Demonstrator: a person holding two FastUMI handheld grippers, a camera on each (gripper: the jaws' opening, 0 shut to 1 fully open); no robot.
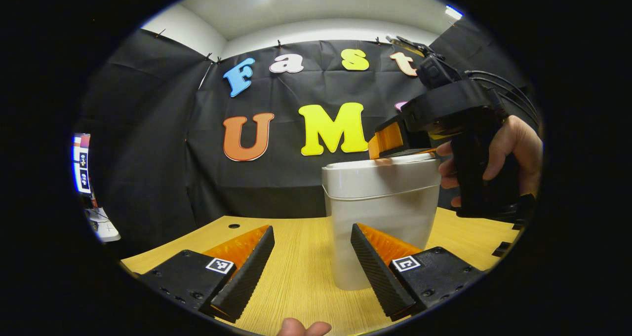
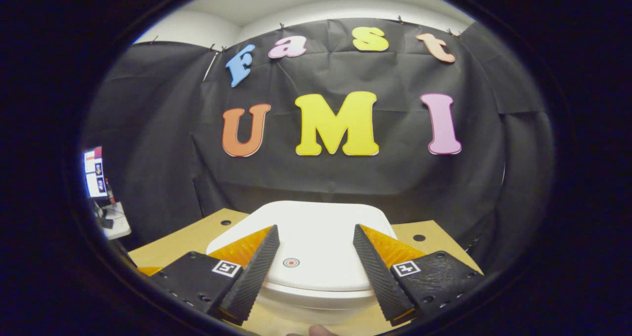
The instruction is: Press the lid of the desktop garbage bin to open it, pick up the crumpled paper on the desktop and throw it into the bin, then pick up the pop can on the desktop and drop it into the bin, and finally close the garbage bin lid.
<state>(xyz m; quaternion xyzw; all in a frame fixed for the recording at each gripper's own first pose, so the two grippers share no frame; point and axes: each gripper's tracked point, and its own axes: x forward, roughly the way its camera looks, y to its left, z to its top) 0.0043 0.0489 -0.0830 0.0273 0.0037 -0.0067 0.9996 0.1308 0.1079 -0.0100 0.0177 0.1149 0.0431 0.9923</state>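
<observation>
The bin stands upright on the wooden desk, a pale, rounded-cornered tub with a slightly wider lid sitting flat and shut on top. In the left gripper view it rises just ahead of the left gripper, a little toward its right finger, whose fingers are spread wide with nothing between them. Farther off in that view the right gripper hangs at the lid's far right edge, a hand wrapped round its handle; whether it touches the lid I cannot tell. In the right gripper view the right gripper is held wide apart above the lid, smooth and white, with a small red ring mark between the fingers.
</observation>
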